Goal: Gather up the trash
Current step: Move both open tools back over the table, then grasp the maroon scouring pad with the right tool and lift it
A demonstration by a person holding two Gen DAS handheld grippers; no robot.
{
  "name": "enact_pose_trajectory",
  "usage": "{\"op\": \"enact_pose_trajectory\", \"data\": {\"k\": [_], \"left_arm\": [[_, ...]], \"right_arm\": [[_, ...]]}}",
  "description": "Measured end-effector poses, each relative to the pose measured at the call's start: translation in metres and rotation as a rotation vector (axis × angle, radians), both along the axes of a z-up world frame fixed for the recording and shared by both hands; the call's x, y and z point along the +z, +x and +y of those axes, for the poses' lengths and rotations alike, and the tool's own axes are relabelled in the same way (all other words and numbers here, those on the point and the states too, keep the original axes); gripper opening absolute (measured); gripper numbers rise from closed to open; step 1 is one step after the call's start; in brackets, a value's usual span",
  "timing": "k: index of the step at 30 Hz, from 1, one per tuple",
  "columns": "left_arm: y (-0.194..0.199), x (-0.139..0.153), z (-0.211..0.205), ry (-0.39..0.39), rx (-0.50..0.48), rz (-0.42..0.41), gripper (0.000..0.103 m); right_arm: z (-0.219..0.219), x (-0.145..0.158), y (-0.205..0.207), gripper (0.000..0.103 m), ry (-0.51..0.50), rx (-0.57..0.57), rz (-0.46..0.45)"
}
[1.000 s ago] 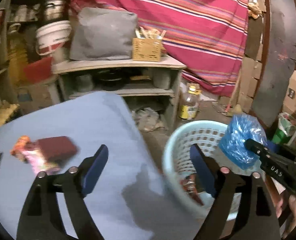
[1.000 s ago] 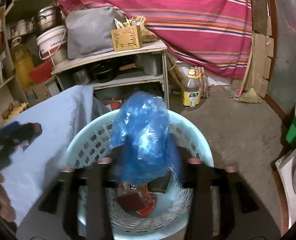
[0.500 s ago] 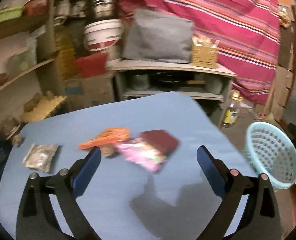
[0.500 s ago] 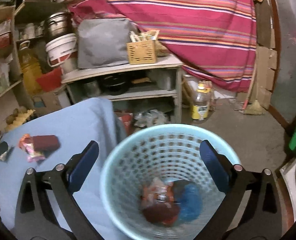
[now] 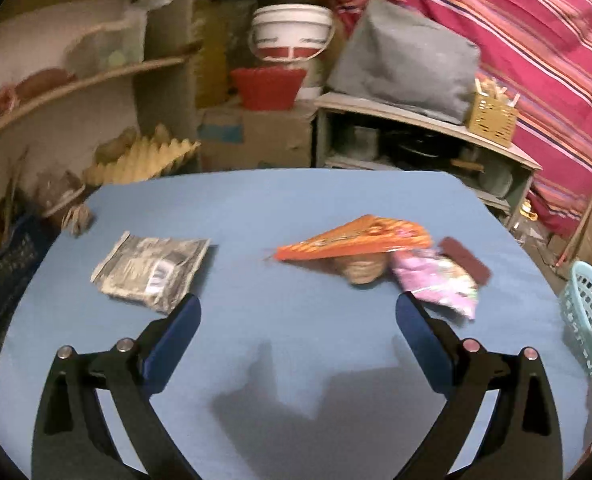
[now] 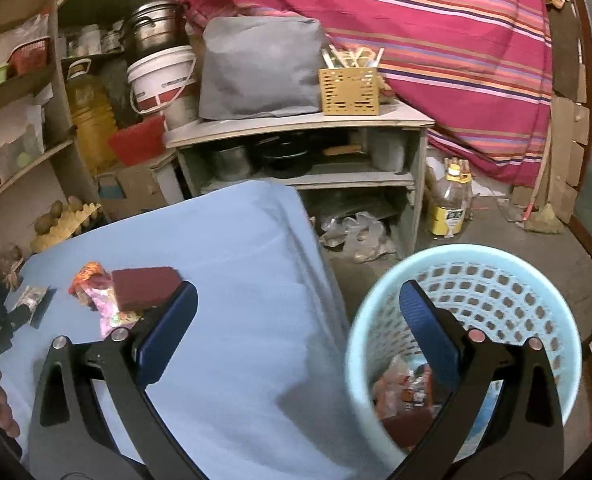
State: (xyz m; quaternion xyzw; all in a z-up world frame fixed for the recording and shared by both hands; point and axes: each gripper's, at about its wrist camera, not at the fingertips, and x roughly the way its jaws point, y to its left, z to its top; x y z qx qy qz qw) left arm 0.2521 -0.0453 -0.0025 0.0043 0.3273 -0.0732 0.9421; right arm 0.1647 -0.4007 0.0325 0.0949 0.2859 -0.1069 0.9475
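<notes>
Both your grippers stand wide apart and empty — the right gripper [image 6: 298, 304], its jaws having just been opening, hangs by the basket [image 6: 564, 320], which already holds some trash. Your left gripper [image 5: 298, 316] faces the table [image 5: 296, 200], where the silver packet [image 5: 150, 270], orange wrapper [image 5: 356, 238], pink wrapper [image 5: 440, 282] and what looks like a dark red pack [image 5: 466, 258] wait. Next, lower over one piece and close on it.

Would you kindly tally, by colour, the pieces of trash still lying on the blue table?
Silver-grey: 1, the foil packet
Orange: 1, the wrapper
Tan: 1, the crumpled ball
Pink: 1, the wrapper
Dark red: 1, the flat pack
Total: 5 on the table
</notes>
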Motion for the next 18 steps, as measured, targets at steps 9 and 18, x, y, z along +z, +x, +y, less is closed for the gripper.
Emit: {"op": "enact_pose_trajectory", "data": {"k": [9, 18], "left_arm": [[0.008, -0.001, 0.035, 0.024, 0.066, -0.018, 0.097], [0.023, -0.005, 0.043, 0.062, 0.082, -0.02, 0.097]], "right_arm": [[0.036, -0.008, 0.028, 0.098, -0.027, 0.055, 0.031], [0.063, -0.014, 0.051, 0.098, -0.056, 0.104, 0.05]]}}
